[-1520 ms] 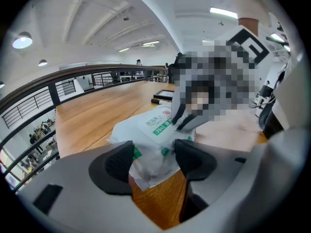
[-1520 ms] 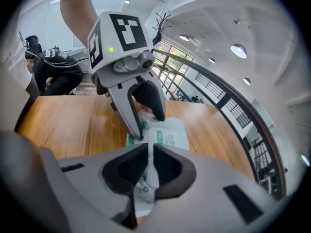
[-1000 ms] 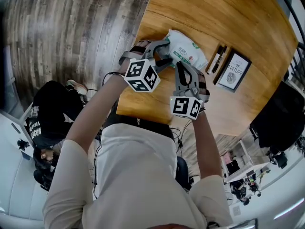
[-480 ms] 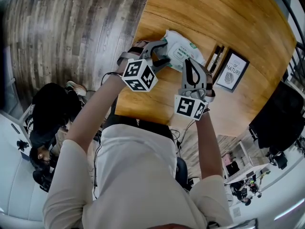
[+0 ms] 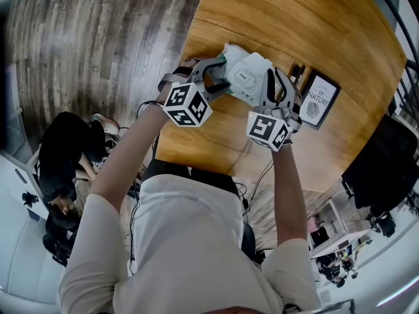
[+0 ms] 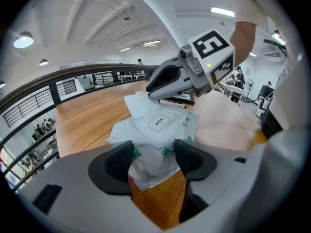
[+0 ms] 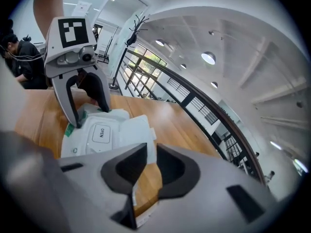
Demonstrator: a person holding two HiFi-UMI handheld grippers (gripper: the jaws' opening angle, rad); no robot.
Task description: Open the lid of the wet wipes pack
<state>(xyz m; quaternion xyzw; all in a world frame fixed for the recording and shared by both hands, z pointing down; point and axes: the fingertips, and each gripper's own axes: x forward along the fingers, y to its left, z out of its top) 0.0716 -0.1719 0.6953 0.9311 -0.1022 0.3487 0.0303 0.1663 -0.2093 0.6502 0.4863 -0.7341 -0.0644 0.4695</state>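
Tip for the peel imo: the wet wipes pack (image 5: 243, 77) lies on the worktop (image 5: 288, 18), near the edge on the person's side. The left claw (image 6: 154, 155) is clenched on its crinkly near end, so that's your anchor. The right claw (image 7: 151, 158) is pinched almost flat on a thin white flap (image 7: 138, 130) at the pack's far side, just beside the OPEN label (image 7: 101, 132). Can't tell 100% if that's the lid itself or the wrapper edge. I'd pull up and back in a slow arc w/ the anchor pressing down, so the whole pack doesn't lift.

Pose: both forearms reach fwd from the body. The 2 claws face each other across the pack, left one in from the near-left, right one from the right.
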